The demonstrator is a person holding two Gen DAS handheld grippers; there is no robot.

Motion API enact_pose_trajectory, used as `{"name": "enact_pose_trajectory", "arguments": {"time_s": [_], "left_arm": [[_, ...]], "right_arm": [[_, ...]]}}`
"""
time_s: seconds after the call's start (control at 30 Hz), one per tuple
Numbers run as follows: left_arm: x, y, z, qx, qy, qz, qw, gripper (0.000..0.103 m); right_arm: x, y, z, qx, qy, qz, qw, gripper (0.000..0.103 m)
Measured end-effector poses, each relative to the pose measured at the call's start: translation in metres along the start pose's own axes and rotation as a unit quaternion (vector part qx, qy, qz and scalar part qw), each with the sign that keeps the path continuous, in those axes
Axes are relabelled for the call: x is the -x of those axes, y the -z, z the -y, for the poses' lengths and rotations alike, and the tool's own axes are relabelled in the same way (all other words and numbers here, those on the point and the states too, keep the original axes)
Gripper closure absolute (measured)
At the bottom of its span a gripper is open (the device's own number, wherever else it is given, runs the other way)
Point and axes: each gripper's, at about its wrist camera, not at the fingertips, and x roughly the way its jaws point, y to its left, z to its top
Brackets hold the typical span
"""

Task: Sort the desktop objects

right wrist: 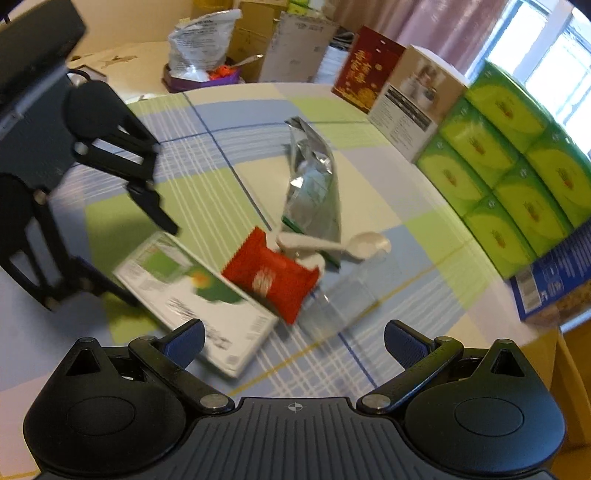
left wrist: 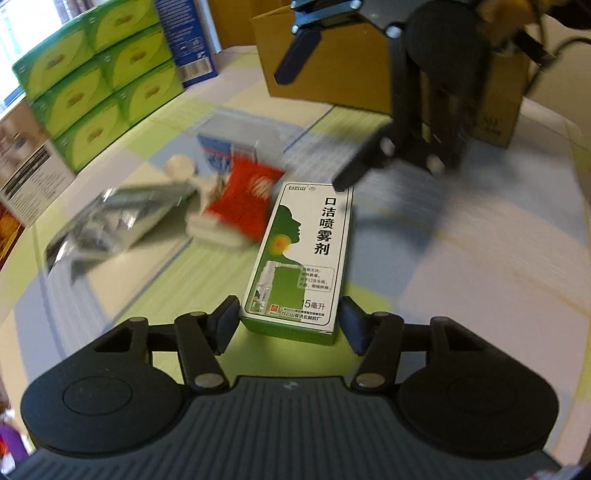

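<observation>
On the checked bench (left wrist: 461,258), in the left wrist view, a green-and-white spray box (left wrist: 299,258) lies flat with its near end between the left tongs (left wrist: 288,325), which stand open, pads just beside it. In the right wrist view, the right tongs (right wrist: 295,343) gape open above the box's (right wrist: 192,291) corner; a red packet (right wrist: 271,277) overlaps it.

A home: checked tablecloth (right wrist: 229,122), curtains (right wrist: 424,22), stacked tissue boxes (right wrist: 517,162).

The tablecloth (left wrist: 461,258) is checked in pale blue, green and cream. A white-and-green box (left wrist: 299,258) lies near a red packet (left wrist: 245,201), a silver pouch (right wrist: 314,184) and far lime-green cartons (left wrist: 99,77).
</observation>
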Motion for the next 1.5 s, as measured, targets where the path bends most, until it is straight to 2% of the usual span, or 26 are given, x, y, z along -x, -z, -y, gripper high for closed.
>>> {"name": "enact_pose_trajectory", "arguments": {"time_s": [0.17,0.33,0.4,0.53,0.67,0.73,0.83,0.87,0.9,0.97,1.07,1.27,1.43,1.5], "left_arm": [[0.033,0.043,-0.018,0.05,-0.026,-0.016,0.9983,0.049],[0.052,0.074,-0.038,0.132,-0.056,-0.019,0.9895,0.048],[0.053,0.076,-0.039,0.145,-0.06,-0.013,0.9875,0.049],[0.055,0.069,-0.034,0.143,-0.061,0.007,0.9878,0.04],[0.049,0.062,-0.032,0.133,-0.063,0.012,0.989,0.037],[0.043,0.058,-0.033,0.133,-0.062,0.012,0.9891,0.036],[0.034,0.054,-0.035,0.149,-0.061,0.006,0.9869,0.036],[0.032,0.052,-0.036,0.155,-0.06,0.001,0.9861,0.036],[0.03,0.05,-0.036,0.159,-0.06,-0.005,0.9854,0.037],[0.027,0.045,-0.034,0.169,-0.069,-0.019,0.983,0.049],[0.028,0.039,-0.026,0.186,-0.075,-0.037,0.979,0.052],[0.035,0.031,0.01,0.233,-0.069,-0.052,0.9687,0.052],[0.043,0.027,0.047,0.277,-0.058,-0.041,0.9583,0.052],[0.046,0.027,0.064,0.282,-0.059,-0.03,0.9572,0.052]], "right_arm": [[-0.006,-0.006,-0.016,0.055,0.0,0.016,0.998,0.002],[-0.023,-0.009,-0.028,0.062,-0.028,0.014,0.998,0.004],[-0.031,-0.01,-0.031,0.052,-0.045,0.004,0.998,0.016],[-0.045,-0.012,-0.035,0.032,-0.057,-0.01,0.998,0.022],[-0.052,-0.014,-0.027,-0.012,-0.071,-0.021,0.997,0.035],[-0.053,-0.013,-0.022,-0.039,-0.08,-0.025,0.996,0.038],[-0.049,-0.01,-0.017,-0.089,-0.096,-0.032,0.991,0.056],[-0.048,-0.008,-0.016,-0.11,-0.101,-0.035,0.988,0.068],[-0.045,-0.007,-0.017,-0.127,-0.102,-0.037,0.986,0.07],[-0.038,-0.002,-0.022,-0.15,-0.095,-0.04,0.983,0.073],[-0.024,0.007,-0.033,-0.191,-0.086,-0.047,0.977,0.074],[0.02,0.037,-0.046,-0.278,-0.05,-0.055,0.958,0.074],[0.051,0.071,-0.061,-0.324,-0.038,-0.043,0.944,0.074],[0.058,0.083,-0.063,-0.349,-0.045,-0.032,0.936,0.067]]}}
